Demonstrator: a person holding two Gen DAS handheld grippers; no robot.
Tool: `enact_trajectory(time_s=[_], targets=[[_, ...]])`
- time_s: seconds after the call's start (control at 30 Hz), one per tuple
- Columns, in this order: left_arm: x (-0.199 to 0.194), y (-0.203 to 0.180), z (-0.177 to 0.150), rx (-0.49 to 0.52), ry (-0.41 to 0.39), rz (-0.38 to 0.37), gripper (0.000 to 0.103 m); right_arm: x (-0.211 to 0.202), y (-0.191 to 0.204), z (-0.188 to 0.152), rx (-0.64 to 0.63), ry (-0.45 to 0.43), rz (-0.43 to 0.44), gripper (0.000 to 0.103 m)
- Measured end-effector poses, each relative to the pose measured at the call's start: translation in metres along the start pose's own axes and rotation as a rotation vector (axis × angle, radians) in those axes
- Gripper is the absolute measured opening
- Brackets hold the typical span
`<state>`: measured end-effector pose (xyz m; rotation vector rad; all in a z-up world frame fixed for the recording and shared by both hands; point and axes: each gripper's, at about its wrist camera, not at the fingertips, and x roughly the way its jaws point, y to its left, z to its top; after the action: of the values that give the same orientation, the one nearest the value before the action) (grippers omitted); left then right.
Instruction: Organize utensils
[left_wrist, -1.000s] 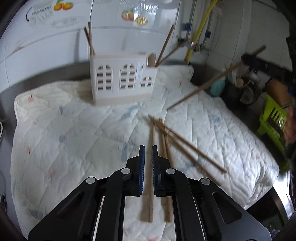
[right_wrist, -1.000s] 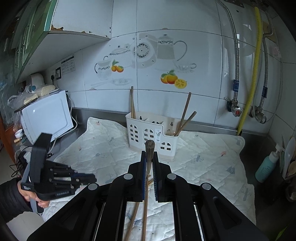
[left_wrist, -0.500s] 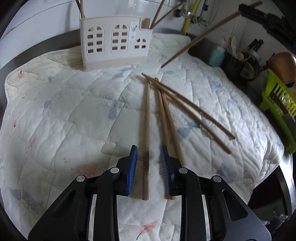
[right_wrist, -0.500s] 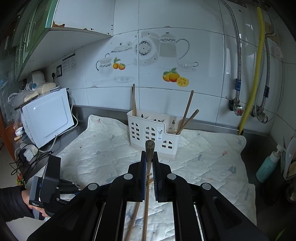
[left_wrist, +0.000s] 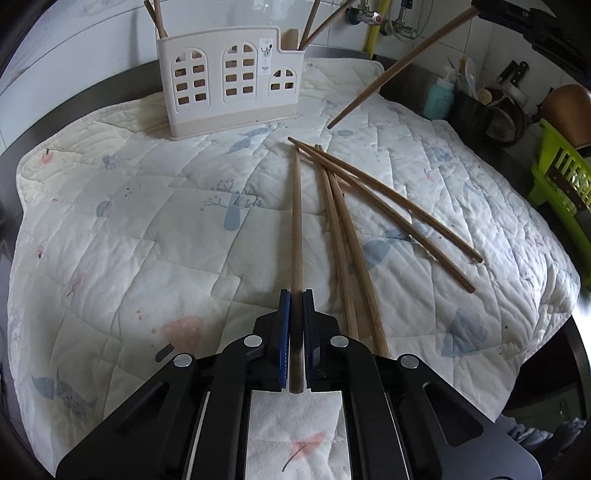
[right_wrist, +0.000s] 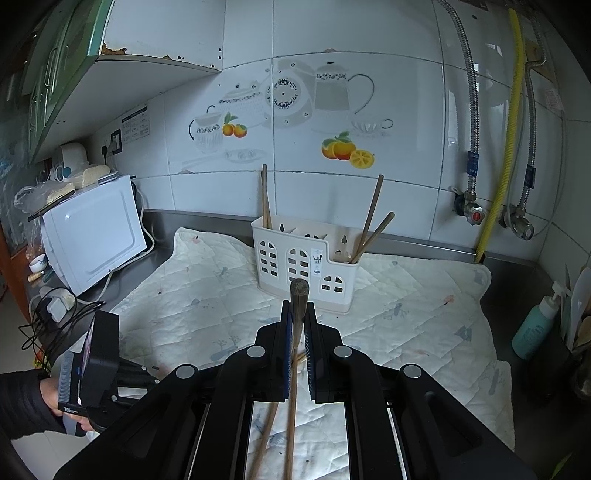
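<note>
Now the left gripper (left_wrist: 296, 295) has just closed its jaws on the near end of a chopstick (left_wrist: 296, 221) that lies flat on the quilt (left_wrist: 129, 221), its tip pointing far toward the caddy (left_wrist: 225, 81). Just right of it, four more chopsticks (left_wrist: 369, 210) lie loose on the quilt, fanned from a shared far point; two run close beside the held one and two splay off to the right. The right gripper (right_wrist: 298, 314) is clenched on another chopstick (right_wrist: 293, 369), held raised in the air and tilted, its thick end poking up past the fingertips. The white caddy stands at the far edge of the quilt by the tiled wall, with chopsticks upright in its left compartment and two leaning in its right one.
</note>
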<state>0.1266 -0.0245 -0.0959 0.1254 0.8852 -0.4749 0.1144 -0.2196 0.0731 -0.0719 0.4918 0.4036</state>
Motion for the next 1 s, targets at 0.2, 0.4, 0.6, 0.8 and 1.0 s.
enact_trajectory(time_s=[0.2, 0.4, 0.6, 0.8, 1.0], targets=[[-0.017, 0.004, 0.007, -0.057, -0.052, -0.056, 0.005, -0.005, -0.001, 0.002, 0.008, -0.015, 0.000, 0.006], [-0.032, 0.009, 0.021, -0.108, -0.115, -0.081, 0.005, -0.008, 0.000, 0.004, 0.012, -0.029, 0.002, 0.006], [-0.041, 0.009, 0.034, -0.131, -0.176, -0.079, 0.005, -0.009, 0.001, 0.006, 0.016, -0.040, 0.008, 0.006], [-0.047, 0.008, 0.050, -0.129, -0.233, -0.062, 0.005, -0.009, 0.002, 0.008, 0.018, -0.046, 0.009, 0.006], [-0.061, 0.010, 0.066, -0.130, -0.281, -0.055, 0.005, -0.011, 0.002, 0.019, 0.010, -0.059, 0.013, 0.006]])
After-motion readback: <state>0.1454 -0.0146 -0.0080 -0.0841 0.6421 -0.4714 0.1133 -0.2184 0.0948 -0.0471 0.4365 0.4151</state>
